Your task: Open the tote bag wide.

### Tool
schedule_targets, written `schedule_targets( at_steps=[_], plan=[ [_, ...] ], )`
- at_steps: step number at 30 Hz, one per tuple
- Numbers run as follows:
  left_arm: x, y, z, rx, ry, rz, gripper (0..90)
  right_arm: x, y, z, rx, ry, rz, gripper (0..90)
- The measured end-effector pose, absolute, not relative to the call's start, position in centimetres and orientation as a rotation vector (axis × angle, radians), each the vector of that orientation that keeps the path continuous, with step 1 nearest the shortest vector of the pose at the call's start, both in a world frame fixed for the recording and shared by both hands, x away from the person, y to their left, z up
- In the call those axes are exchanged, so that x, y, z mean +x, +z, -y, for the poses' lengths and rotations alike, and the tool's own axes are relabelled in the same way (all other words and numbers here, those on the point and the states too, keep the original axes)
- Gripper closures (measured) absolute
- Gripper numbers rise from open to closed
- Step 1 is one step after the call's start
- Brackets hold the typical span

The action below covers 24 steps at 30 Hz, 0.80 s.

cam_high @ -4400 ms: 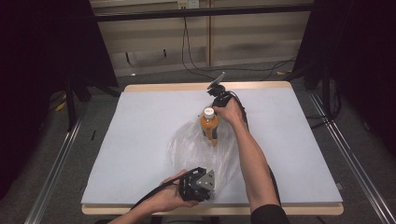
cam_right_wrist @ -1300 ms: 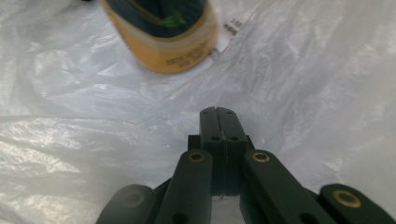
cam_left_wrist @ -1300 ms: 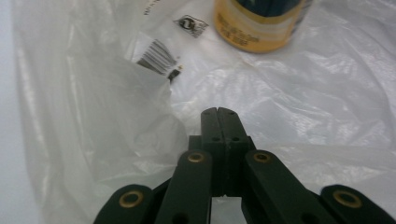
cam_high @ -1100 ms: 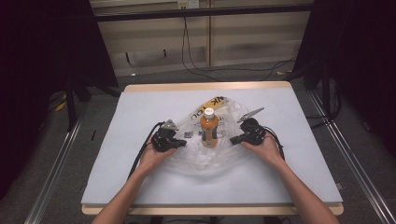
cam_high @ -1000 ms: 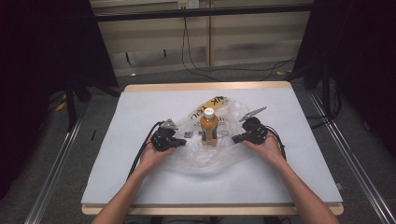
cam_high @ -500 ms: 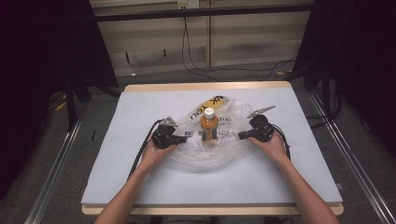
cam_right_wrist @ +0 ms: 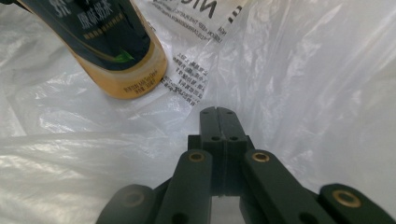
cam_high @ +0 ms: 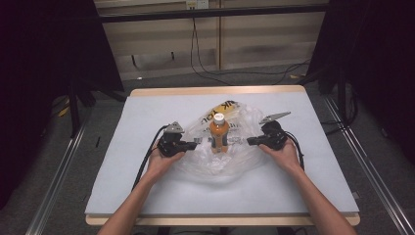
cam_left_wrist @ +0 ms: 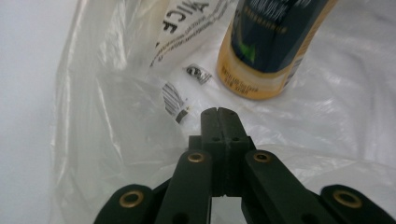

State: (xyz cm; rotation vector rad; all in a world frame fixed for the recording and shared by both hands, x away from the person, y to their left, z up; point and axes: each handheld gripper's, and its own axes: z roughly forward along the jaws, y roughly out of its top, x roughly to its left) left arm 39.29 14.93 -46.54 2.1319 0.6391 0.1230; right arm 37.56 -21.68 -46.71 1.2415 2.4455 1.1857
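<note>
An upright bottle of orange drink (cam_high: 219,134) with a white cap and dark label stands in a crumpled clear plastic bag (cam_high: 215,166) at the middle of the table. My left gripper (cam_high: 195,145) is left of the bottle and points at it. Its jaws are shut with the bag's film pulled taut at their tip. My right gripper (cam_high: 248,142) mirrors it from the right, also shut on the film. The left gripper view has the gripper (cam_left_wrist: 218,111) just short of the bottle (cam_left_wrist: 271,46) and bag (cam_left_wrist: 116,116). In the right gripper view the gripper (cam_right_wrist: 217,110) faces the bottle (cam_right_wrist: 107,46) and bag (cam_right_wrist: 303,70).
The white table top (cam_high: 147,186) has bare room on all sides of the bag. Black cables trail from both grippers toward the near edge. Metal rails run along both sides of the table, and beyond its far edge are a wall and loose cords.
The right gripper has moved out to the right and slightly away, while the left has barely shifted. The bag is spread wider around the bottle, which stays upright.
</note>
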Motion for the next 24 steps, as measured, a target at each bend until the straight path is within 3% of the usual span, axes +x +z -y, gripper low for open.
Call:
schedule_targets(
  at_steps=[12, 13, 15, 17, 20, 22, 24],
  plan=[
    [37.2, -43.8, -16.8, 1.985, 0.21, -0.583, 90.0, 35.0, -44.1, 23.0, 1.142, 1.392, -2.281, 90.0],
    [37.0, -43.7, -16.9, 1.967, 0.207, -0.58, 89.9, 34.7, -43.9, 23.2, 1.129, 1.426, -2.261, 85.6],
    [36.6, -43.3, -17.2, 1.949, 0.207, -0.584, 81.7, 34.2, -43.5, 23.5, 1.128, 1.445, -2.209, 66.7],
    [36.2, -43.1, -17.5, 1.944, 0.213, -0.56, 79.1, 33.5, -43.2, 23.7, 1.1, 1.492, -2.199, 57.4],
    [35.5, -42.8, -17.8, 1.94, 0.241, -0.558, 67.5, 32.6, -42.9, 23.9, 1.098, 1.514, -2.154, 39.0],
    [35.0, -42.6, -17.9, 1.91, 0.274, -0.575, 53.3, 32.0, -42.8, 24.2, 1.088, 1.52, -2.131, 31.4],
    [34.6, -42.6, -18.1, 1.9, 0.3, -0.586, 47.3, 31.5, -42.8, 24.5, 1.098, 1.51, -2.098, 18.8]
  ],
)
